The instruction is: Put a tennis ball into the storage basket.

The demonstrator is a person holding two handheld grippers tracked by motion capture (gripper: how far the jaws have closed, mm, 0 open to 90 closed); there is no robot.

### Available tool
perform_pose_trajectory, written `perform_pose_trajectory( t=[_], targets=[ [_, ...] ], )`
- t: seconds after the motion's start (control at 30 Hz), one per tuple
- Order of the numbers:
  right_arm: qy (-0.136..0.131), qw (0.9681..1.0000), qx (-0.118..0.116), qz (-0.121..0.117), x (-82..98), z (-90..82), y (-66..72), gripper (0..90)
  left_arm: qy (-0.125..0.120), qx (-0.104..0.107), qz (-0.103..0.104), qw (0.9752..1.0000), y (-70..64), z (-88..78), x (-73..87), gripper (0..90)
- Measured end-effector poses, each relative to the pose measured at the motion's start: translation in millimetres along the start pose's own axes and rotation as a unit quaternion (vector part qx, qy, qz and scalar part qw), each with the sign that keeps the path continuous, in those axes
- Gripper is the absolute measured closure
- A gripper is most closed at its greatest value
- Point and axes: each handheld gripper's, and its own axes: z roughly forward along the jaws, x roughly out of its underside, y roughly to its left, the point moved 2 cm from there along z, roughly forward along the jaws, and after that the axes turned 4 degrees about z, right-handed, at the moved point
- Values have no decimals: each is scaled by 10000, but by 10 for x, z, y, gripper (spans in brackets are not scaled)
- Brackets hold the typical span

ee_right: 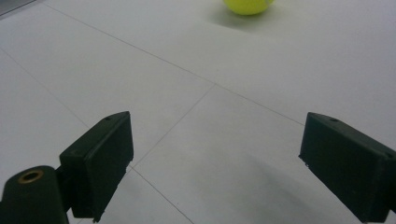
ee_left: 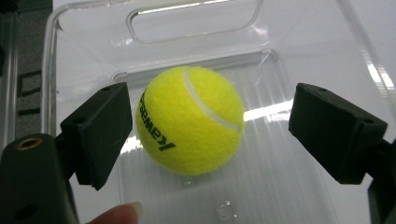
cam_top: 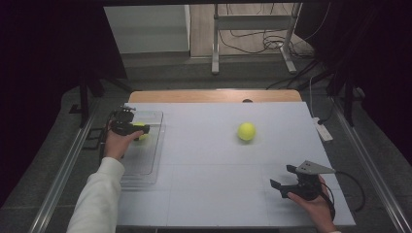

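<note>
1. Your left gripper (cam_top: 130, 127) hangs over the clear plastic box (cam_top: 150, 162) at the left side of the worktop (cam_top: 209, 145). Its jaws stand apart. One tennis ball (ee_left: 189, 119) sits between them in the left gripper view.
2. The left pad sits right up against the ball. The right pad is well apart from it. So the gripper is not squeezing the ball; the ball rests on the floor of the box.
3. The box walls stand close around that ball. One end wall, with a long handle hole, rises just behind it. A fingertip (ee_left: 119, 214) peeks in at the bottom of that view.
4. Your right gripper (cam_top: 290, 183) is at the near right corner of the worktop. Its jaws are wide and hold nothing.
5. A second tennis ball (cam_top: 247, 131) lies out on the worktop, well apart from both grippers. Nothing stands between it and your right gripper.
6. Both balls are round, fuzzy and yellow-green. The one in the box has a white seam and dark letters. The box is see-through, shiny and ribbed on its floor. The worktop is flat, pale and smooth, with thin lines across it.
7. The middle of the worktop is wide open. A white thing (cam_top: 323, 130) lies at the right edge.
</note>
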Motion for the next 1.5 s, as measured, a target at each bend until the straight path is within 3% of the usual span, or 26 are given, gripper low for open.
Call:
perform_pose_trajectory(
  t=[0.37,0.63,1.0,1.03,1.07,1.33,1.5],
  targets=[
    [-23,10000,-43,53,8,-12,-7,101,-337,526,209,9978,-152,-147,98,161],
    [-84,9999,-11,125,21,-58,-35,102,-563,730,335,9952,-250,-234,164,160],
    [-102,9998,75,177,28,-78,-57,102,-1005,1106,522,9874,-369,-497,234,162],
    [-89,9998,99,151,32,-88,-50,102,-1089,1195,526,9854,-397,-526,247,162],
    [-89,9998,99,151,32,-88,-50,102,-1089,1195,526,9854,-397,-526,247,162],
    [-58,9999,93,124,34,-78,-32,102,-1356,1520,541,9775,-516,-609,371,157],
    [-96,9998,81,131,28,-79,-37,102,-1385,1603,570,9756,-550,-627,409,157]
  ],
)
